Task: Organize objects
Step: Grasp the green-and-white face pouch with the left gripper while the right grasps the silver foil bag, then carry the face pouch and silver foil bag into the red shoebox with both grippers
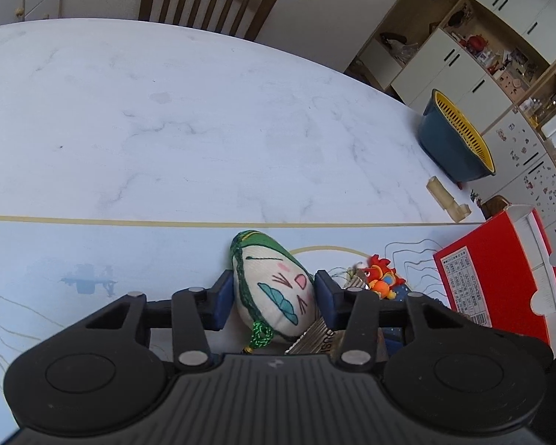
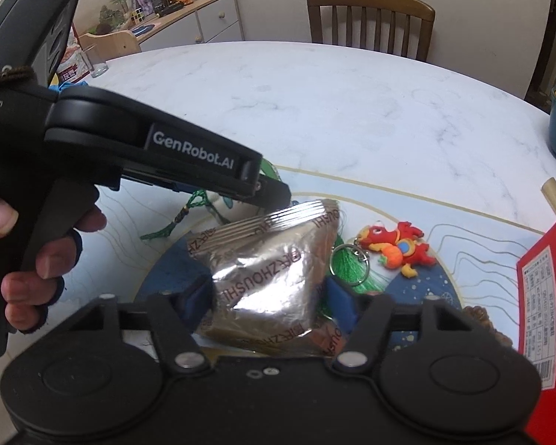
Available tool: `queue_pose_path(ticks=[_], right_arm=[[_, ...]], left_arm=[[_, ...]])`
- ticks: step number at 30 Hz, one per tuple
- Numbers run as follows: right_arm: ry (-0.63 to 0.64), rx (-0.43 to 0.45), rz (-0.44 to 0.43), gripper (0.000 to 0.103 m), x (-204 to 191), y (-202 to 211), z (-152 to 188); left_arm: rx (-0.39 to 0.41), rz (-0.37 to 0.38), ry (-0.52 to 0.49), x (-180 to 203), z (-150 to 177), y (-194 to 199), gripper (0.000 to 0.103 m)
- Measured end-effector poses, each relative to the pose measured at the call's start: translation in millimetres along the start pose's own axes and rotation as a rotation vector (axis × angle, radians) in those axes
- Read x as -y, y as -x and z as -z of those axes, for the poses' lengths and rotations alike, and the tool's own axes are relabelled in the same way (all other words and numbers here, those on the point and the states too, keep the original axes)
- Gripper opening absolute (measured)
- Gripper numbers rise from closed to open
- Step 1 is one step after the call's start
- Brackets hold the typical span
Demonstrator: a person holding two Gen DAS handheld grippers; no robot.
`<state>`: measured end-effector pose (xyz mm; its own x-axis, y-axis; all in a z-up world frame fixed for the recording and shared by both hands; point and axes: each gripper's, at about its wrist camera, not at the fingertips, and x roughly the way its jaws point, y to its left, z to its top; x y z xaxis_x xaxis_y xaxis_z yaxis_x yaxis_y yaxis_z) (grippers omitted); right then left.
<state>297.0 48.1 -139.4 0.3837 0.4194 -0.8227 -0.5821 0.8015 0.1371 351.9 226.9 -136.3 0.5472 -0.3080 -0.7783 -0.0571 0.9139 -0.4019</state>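
Observation:
My left gripper [image 1: 274,296] is shut on a cream plush pouch with a green cap and a drawn face [image 1: 274,289], low over the blue mat. My right gripper [image 2: 268,300] is shut on a silver foil packet [image 2: 270,270] with brown lettering. The left gripper's body [image 2: 148,148] reaches in from the left just beyond the packet, and the pouch is mostly hidden behind it. A red dragon keychain [image 2: 396,246] lies on the mat right of the packet; it also shows in the left wrist view [image 1: 381,278].
A red box [image 1: 500,270] stands at the right; it shows too in the right wrist view [image 2: 545,296]. A blue basket with a yellow strainer [image 1: 456,141] and a beige tube [image 1: 446,198] sit at the table's right edge. A wooden chair [image 2: 370,18] is behind the marble table [image 1: 166,111].

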Motion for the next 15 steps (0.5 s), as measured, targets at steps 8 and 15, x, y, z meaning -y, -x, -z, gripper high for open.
queue_pose_path(ticks=[8, 15], right_arm=[[-0.034, 0.036, 0.018, 0.049, 2, 17, 3], [-0.092, 0.083, 0.035, 0.049, 11, 46, -1]], left_arm=[[0.042, 0.010, 0.000, 6, 2, 20, 0.044], [0.077, 0.019, -0.017, 17, 6, 48, 0.044]])
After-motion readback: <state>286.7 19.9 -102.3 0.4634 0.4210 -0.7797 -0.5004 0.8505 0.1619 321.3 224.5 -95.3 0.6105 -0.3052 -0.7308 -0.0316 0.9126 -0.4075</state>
